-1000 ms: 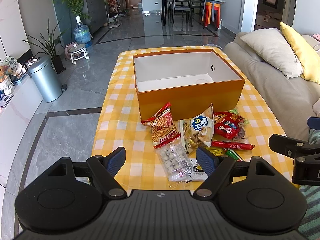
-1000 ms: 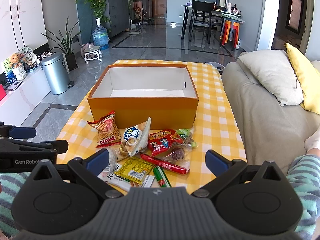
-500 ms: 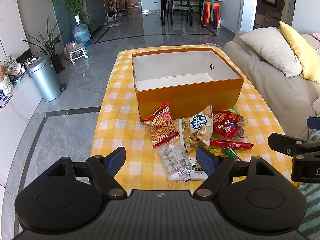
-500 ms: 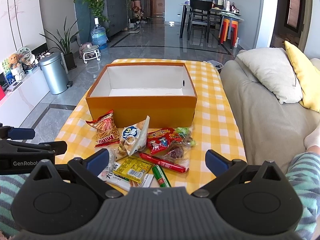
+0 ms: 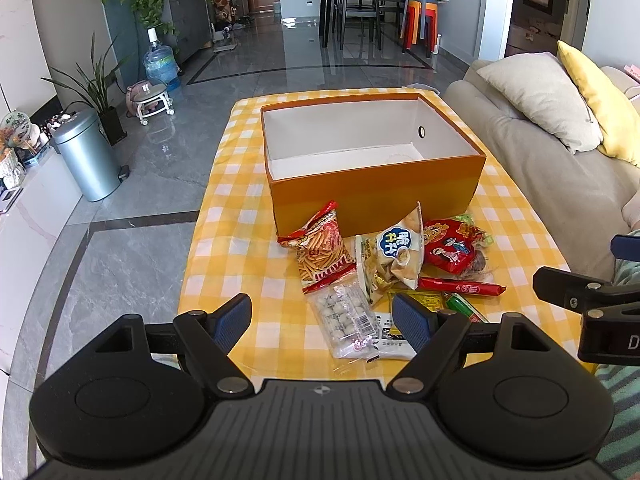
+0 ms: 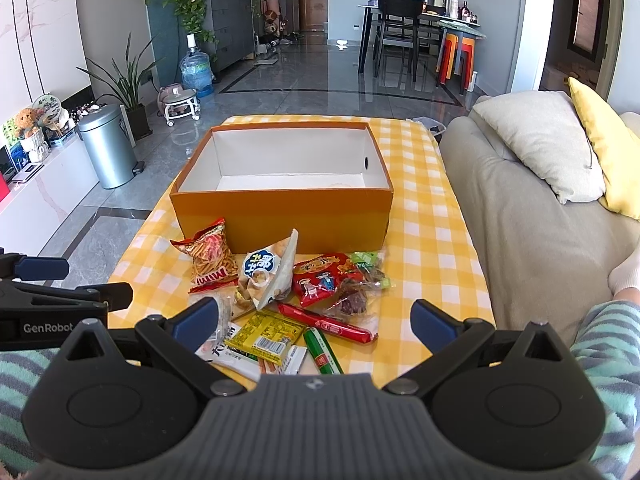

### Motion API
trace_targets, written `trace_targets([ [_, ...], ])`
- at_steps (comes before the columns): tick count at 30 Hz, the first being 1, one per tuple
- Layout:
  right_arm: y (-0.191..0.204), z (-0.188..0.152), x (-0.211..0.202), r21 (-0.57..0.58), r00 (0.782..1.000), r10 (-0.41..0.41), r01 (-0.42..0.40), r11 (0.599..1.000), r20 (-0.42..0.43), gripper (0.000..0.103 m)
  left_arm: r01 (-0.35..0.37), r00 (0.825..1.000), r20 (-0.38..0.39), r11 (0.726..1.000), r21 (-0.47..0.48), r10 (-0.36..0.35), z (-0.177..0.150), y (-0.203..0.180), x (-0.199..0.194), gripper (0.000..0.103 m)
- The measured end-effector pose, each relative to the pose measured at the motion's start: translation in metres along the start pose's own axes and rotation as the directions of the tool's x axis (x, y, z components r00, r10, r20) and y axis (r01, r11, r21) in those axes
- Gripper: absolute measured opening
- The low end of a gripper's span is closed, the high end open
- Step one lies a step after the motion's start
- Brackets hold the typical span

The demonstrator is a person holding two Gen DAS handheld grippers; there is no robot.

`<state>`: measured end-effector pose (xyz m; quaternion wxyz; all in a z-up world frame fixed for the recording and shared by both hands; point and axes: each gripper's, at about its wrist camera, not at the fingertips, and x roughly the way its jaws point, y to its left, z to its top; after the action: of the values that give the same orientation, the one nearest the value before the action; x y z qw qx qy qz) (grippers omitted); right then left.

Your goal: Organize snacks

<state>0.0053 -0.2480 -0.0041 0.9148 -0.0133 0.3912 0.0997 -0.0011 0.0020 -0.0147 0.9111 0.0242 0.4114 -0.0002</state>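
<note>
An empty orange box with a white inside stands on the yellow checked table. A heap of snack packs lies in front of it: a red stick-snack bag, a white chip bag, a red bag, a red sausage stick, a clear pack of white balls, a yellow pack and a green stick. My left gripper is open and empty above the near edge. My right gripper is open and empty above the heap.
A grey sofa with a beige cushion and a yellow one runs along the table's right side. A metal bin and plants stand on the tiled floor to the left. A dining table with chairs is far behind.
Both grippers have drifted slightly forward and lower toward the snacks. Both stay open and no snack has moved.
</note>
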Motion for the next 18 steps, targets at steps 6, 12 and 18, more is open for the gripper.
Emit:
trace_targets([
  [6, -0.003, 0.000, 0.005, 0.007, 1.000, 0.014, -0.014, 1.000, -0.010, 0.099, 0.042, 0.999, 0.015, 0.999, 0.026, -0.043, 0.003, -0.002, 0.001, 0.086],
  [12, -0.005, 0.002, 0.020, 0.006, 0.999, 0.044, -0.044, 0.999, -0.027, 0.092, 0.104, 0.995, -0.015, 0.994, 0.044, -0.103, 0.015, -0.002, 0.011, 0.070],
  [18, -0.002, 0.005, 0.039, -0.015, 0.995, 0.086, -0.087, 0.996, -0.047, 0.077, 0.147, 0.986, -0.078, 0.989, -0.003, -0.146, 0.021, 0.007, 0.031, 0.049],
])
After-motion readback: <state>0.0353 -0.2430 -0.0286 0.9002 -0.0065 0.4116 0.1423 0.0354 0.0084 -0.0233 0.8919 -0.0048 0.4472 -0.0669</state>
